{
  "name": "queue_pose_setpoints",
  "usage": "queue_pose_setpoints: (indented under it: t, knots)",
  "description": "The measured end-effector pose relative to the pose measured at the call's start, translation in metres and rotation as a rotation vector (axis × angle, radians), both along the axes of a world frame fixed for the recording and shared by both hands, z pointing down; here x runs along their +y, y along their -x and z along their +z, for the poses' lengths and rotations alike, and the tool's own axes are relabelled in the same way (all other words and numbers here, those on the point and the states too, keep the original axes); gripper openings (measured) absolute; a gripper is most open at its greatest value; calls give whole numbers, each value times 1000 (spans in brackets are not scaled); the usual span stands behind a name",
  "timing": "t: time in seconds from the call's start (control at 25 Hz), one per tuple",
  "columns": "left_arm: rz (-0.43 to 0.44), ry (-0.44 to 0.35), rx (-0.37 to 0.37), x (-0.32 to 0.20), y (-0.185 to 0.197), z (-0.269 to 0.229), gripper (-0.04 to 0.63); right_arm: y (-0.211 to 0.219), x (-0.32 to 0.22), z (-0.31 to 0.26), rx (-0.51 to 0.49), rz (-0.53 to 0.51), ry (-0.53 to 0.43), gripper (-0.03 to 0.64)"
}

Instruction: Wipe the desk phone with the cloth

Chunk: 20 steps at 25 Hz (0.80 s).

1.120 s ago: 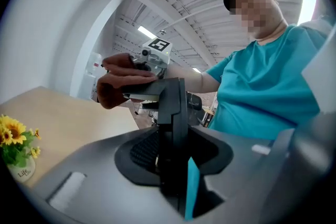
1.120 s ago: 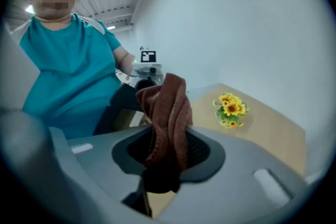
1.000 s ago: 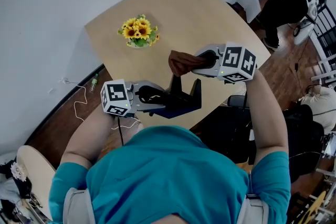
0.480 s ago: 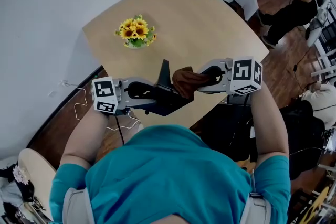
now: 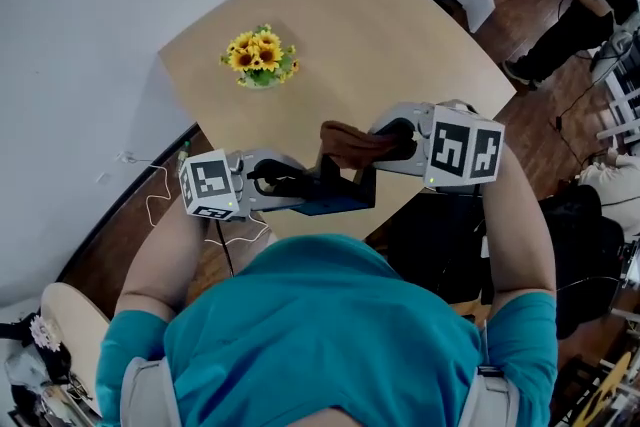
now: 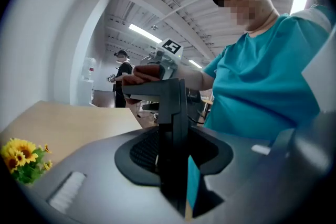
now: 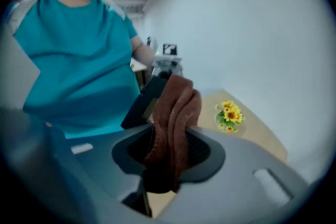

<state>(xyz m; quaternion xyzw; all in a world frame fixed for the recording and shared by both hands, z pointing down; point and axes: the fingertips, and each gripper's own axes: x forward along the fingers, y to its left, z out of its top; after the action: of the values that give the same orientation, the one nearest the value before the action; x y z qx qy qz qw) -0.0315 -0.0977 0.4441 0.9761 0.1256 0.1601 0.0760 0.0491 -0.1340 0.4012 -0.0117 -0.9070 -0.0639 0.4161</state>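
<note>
Desk phone (image 5: 340,195), black angular plastic with a bluish face, is off the table over the near edge of the light wooden tabletop (image 5: 400,45). My left gripper (image 5: 300,187) clamps it edge-on, jaws half apart. My right gripper (image 5: 388,141) pinches the bunched brown cloth (image 5: 348,143) against the phone's upper end.
</note>
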Motion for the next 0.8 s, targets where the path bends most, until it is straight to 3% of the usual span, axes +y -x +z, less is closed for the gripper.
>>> queue_pose_setpoints:
  t: [0.08,0.16,0.4,0.52,0.64,0.8]
  knots:
    - [4,18,0,1,-2,2,164,3,9,19,215,-94,-64,115]
    - [-7,30,0,1,-3,5,164,5,9,29,330,-142,-119,117]
    - [-8,-1,-49,0,-4,15,166,10,35,25,390,-267,-169,115]
    - [-24,-20,-75,-3,-1,21,164,3,50,20,402,-312,-109,115]
    - [-13,-17,-53,0,-1,14,164,-16,43,34,481,-299,-69,115]
    - [40,-44,-47,9,-7,7,164,-35,6,52,561,-210,-117,115]
